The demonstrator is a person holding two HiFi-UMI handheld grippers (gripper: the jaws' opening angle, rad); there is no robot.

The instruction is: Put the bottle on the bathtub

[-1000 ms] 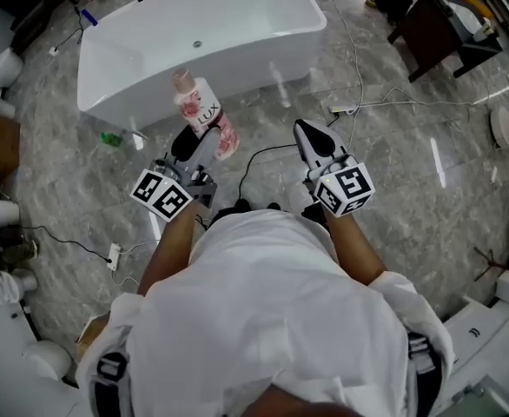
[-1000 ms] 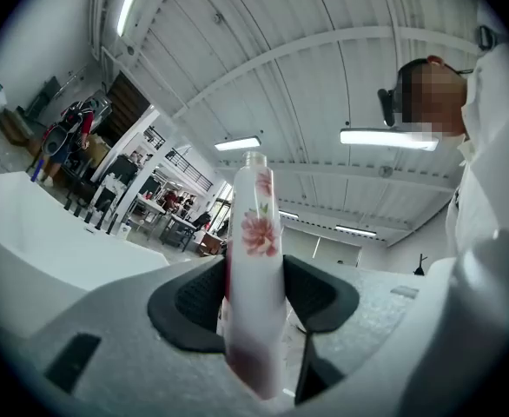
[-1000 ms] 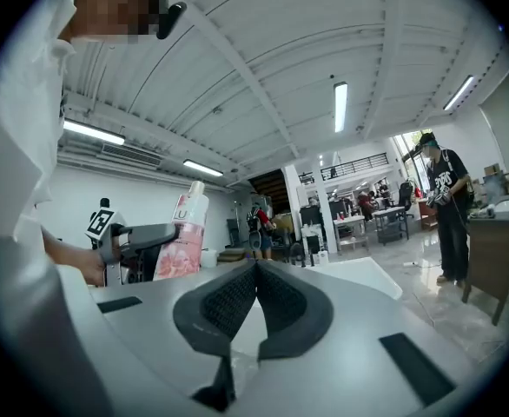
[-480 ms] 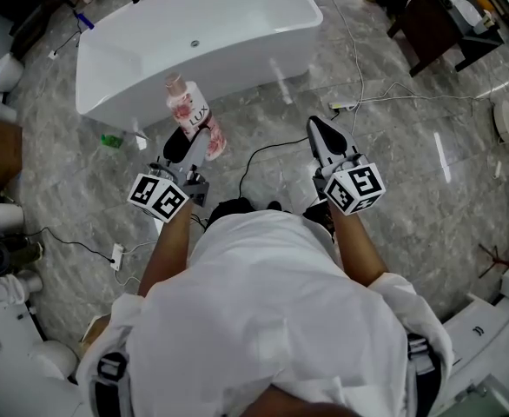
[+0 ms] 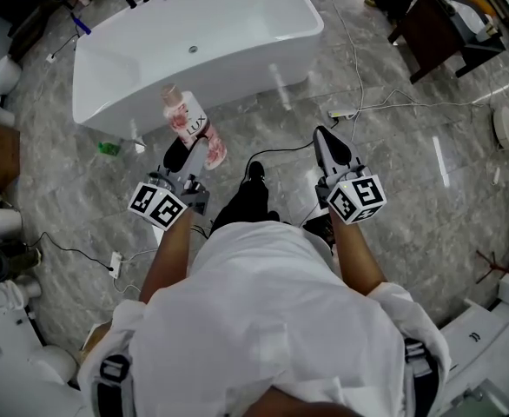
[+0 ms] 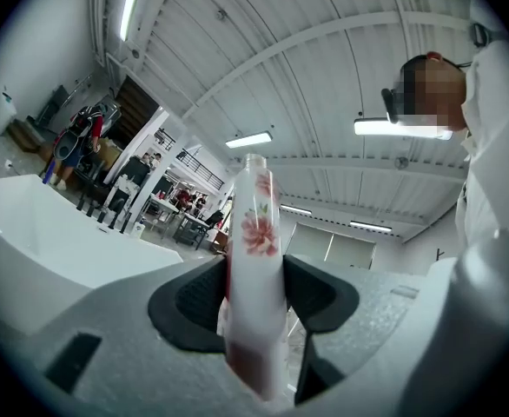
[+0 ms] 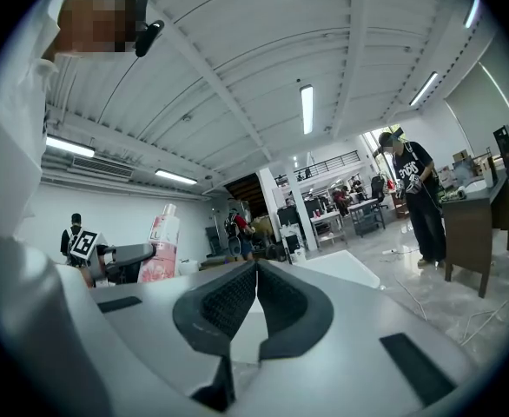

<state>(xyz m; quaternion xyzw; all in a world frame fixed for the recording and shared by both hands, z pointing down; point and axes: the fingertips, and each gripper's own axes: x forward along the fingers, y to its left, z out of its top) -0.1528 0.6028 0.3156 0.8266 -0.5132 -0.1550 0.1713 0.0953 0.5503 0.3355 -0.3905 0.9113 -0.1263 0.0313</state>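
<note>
The bathtub lies at upper left. The bottle is just below it, in the left gripper. The right gripper is right of centre.

A white LUX bottle printed with pink flowers and topped with a pale pink cap is gripped between the jaws of the left gripper. It is held tilted, cap toward the white rectangular bathtub, just outside its near wall.
</note>
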